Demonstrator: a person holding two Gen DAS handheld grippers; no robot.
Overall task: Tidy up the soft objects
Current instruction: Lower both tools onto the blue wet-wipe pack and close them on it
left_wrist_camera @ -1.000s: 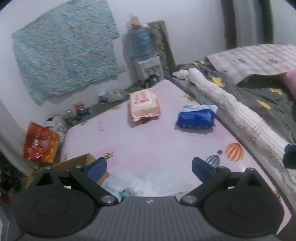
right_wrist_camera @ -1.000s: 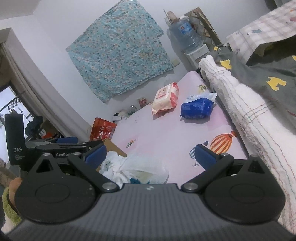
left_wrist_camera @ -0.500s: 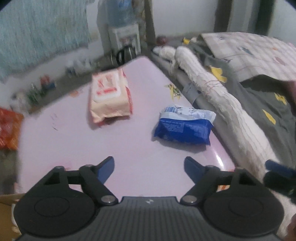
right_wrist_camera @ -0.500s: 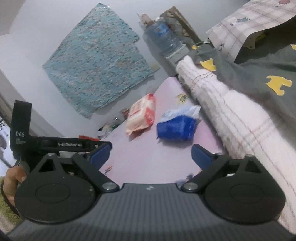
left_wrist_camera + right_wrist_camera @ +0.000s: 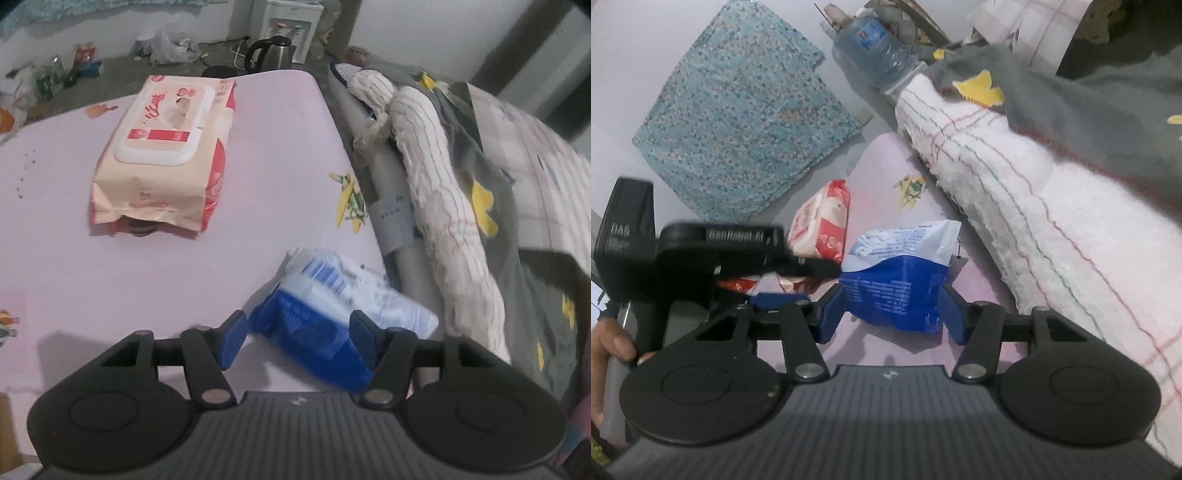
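Dimly and evenly lit, bluish cast, soft shadows only. Bent by fisheye at the edges, corners darkened. Smeared by motion on the blue-and-white plastic tissue pack [image 5: 334,314] and the black left gripper body [image 5: 701,254].

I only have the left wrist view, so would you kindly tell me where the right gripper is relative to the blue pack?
Observer: The right gripper straddles the blue pack, jaws closing; whether its pads press yet, I cannot tell.
Operator: Thanks. How does my left gripper look from there?
Observer: The left gripper, jaws closing with the pack between them, sits at the picture's left; one finger reaches the pack's left edge.
Operator: Is whatever holds it visible?
Observer: A hand grips its handle at the frame's left edge.
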